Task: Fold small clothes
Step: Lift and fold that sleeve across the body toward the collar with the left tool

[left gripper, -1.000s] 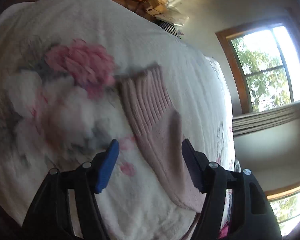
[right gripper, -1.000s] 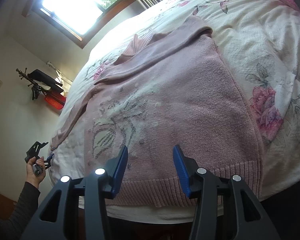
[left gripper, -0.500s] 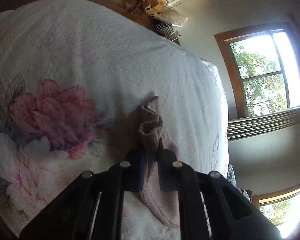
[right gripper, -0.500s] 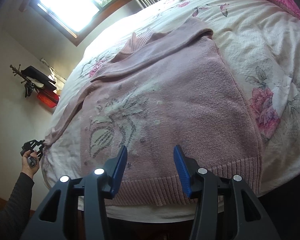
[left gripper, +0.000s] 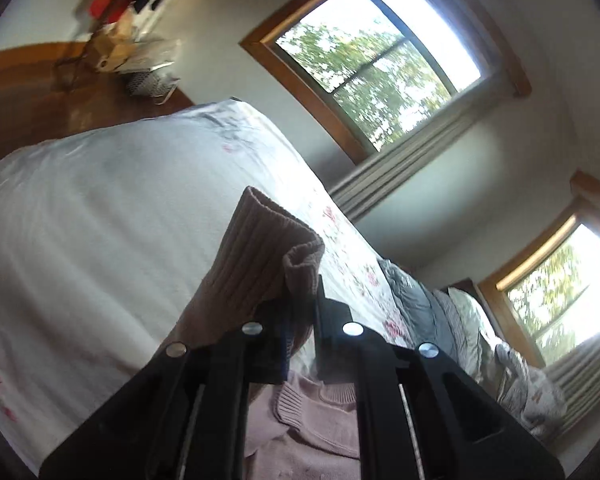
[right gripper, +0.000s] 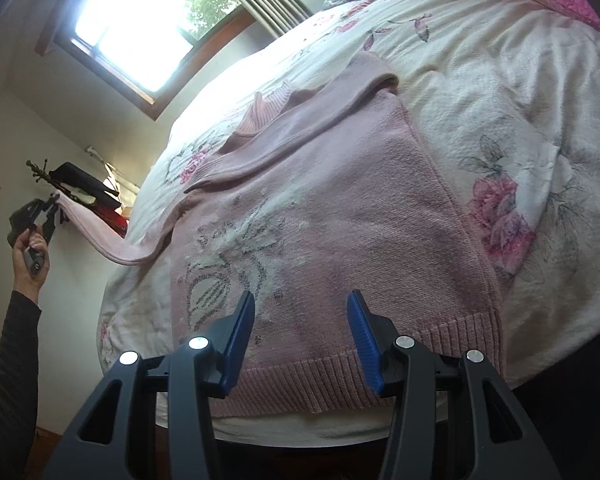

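Left claw [left gripper: 300,320]: jaws clamped on the ribbed cuff [left gripper: 260,248] of the sweater's sleeve, raised off the bed [left gripper: 100,220].
Right claw [right gripper: 300,336]: jaws wide apart, holding nothing, above the hem.
Sweater [right gripper: 340,208]: pink, flat on the bed, sleeve stretching toward 9 o'clock to the left claw in the hand [right gripper: 30,248].

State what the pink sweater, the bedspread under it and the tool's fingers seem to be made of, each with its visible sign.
Pink sweater: soft matte knit, probably wool or acrylic, with ribbed hem and cuff.
Bedspread: white textured cloth, perhaps cotton, with printed flowers and a dull nubbly surface.
Right tool: black moulded plastic fingers, by their look, with ridged blue pads, likely rubber.
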`<state>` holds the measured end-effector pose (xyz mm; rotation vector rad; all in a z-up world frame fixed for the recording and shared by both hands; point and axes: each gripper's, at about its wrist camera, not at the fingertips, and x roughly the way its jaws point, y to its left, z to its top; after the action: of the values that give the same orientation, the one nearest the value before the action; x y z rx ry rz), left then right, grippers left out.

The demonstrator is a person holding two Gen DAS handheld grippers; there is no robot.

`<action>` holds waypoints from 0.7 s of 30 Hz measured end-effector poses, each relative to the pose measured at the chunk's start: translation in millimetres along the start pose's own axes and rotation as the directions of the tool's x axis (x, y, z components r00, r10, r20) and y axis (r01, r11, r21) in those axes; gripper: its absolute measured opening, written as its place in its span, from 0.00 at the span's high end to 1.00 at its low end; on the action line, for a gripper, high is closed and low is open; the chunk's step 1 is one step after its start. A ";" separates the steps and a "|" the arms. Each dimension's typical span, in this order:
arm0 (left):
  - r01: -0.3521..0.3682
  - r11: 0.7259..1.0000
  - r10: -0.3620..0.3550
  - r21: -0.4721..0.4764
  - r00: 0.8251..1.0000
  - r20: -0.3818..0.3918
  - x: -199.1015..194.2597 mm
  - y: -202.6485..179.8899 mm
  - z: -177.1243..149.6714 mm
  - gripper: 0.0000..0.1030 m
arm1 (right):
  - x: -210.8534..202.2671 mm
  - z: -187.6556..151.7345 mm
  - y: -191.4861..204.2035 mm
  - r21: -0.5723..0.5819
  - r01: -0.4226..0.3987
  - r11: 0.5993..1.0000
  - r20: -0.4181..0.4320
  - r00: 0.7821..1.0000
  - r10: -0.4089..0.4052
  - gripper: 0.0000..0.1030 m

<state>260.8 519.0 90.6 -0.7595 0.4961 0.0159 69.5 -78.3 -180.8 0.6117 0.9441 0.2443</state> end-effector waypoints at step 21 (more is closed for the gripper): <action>0.071 0.907 0.183 0.415 0.822 -0.540 288.1 -89.6 -280.1 0.93 | -20.3 24.7 -71.1 0.114 0.057 0.992 0.031 0.998 -0.061 0.52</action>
<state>413.7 221.1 -148.9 -0.3048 1.0608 -0.2661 73.4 -154.2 -198.0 0.6886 0.9458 0.1273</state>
